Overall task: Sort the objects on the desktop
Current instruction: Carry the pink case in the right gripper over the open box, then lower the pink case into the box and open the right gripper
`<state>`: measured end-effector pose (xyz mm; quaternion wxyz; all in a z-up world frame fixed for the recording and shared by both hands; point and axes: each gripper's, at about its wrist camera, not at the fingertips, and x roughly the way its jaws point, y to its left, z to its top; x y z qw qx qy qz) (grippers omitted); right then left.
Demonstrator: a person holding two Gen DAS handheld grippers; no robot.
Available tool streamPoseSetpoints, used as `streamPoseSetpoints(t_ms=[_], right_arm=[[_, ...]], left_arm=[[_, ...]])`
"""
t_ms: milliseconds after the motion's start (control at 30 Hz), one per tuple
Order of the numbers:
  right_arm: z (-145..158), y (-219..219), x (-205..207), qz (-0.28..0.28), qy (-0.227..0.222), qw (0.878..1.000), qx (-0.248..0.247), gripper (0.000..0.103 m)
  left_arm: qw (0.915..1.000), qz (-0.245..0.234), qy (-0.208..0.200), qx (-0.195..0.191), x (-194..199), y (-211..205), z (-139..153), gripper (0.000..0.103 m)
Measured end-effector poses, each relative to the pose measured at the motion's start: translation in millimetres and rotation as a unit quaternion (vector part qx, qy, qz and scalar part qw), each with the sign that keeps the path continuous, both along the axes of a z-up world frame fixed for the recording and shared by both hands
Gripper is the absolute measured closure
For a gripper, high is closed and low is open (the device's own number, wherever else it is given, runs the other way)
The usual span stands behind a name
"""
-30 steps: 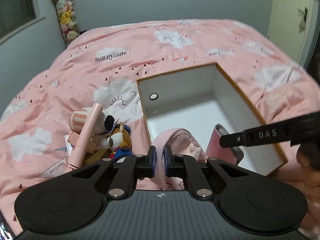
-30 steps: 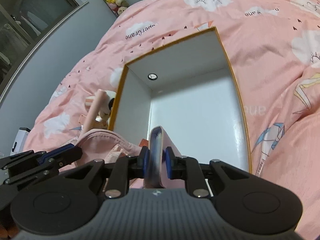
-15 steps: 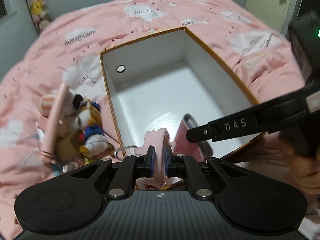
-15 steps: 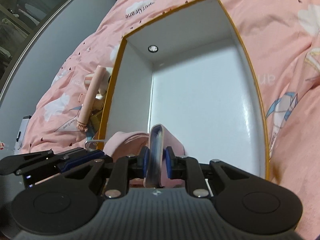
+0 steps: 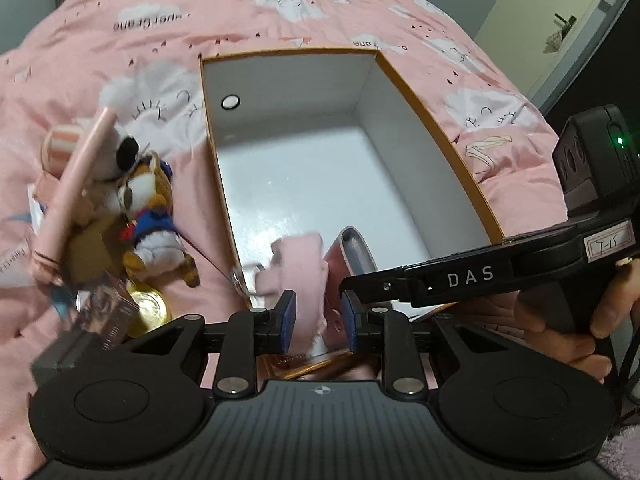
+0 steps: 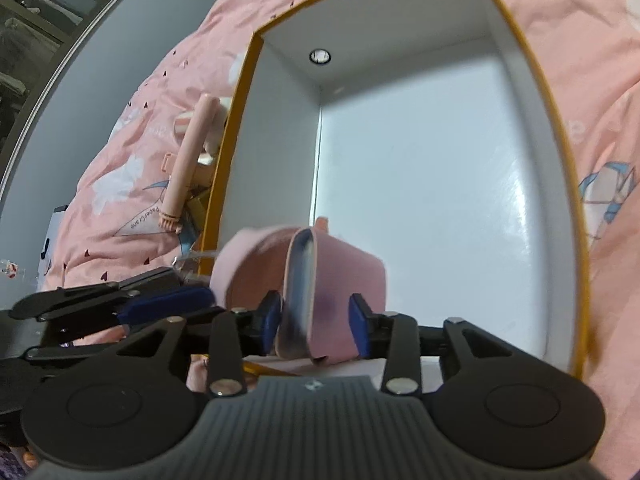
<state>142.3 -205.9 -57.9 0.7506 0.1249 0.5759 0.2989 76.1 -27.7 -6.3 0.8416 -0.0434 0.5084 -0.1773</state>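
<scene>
1. Left claw (image 5: 318,322) tilts steeply down over the near rim of the white box (image 5: 436,128) on the bed (image 5: 200,12) — its jaws are opening, spread around the pink pouch's (image 5: 300,264) strap without pinching it.
2. Right claw (image 6: 314,326) angles down likewise, jaws opening; the pouch (image 6: 340,276) sits loose between them, inside the box's near end.
3. Plush toys (image 5: 148,208) and a pink tube (image 5: 72,196) lie left of the box.
</scene>
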Motion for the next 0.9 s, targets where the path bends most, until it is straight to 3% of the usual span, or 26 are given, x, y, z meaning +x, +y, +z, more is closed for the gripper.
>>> streamPoseSetpoints(t_ms=[133, 267, 333, 500, 767, 900], right_arm=[[-7, -1, 5, -0.007, 0.027, 0.999, 0.016, 0.062], [-5, -5, 10, -0.021, 0.029, 0.999, 0.021, 0.062], [-3, -9, 13, -0.031, 0.031, 0.999, 0.029, 0.061], [-8, -14, 17, -0.037, 0.052, 0.997, 0.044, 0.06], [-3, -2, 11, -0.018, 0.033, 0.999, 0.022, 0.059], [0, 5, 8, -0.004, 0.02, 1.0, 0.003, 0.059]], left_arm=[[0.9996, 0.003, 0.005, -0.027, 3, 5, -6, 0.076], [0.9951, -0.01, 0.045, -0.087, 8, 10, -18, 0.076], [0.9934, -0.007, 0.059, -0.098, 9, 10, -25, 0.076], [0.9945, 0.0, 0.055, -0.089, 9, 12, -23, 0.076], [0.9973, 0.044, -0.036, -0.047, 1, 41, 18, 0.075], [0.9966, 0.067, -0.023, -0.042, 10, 48, 10, 0.066]])
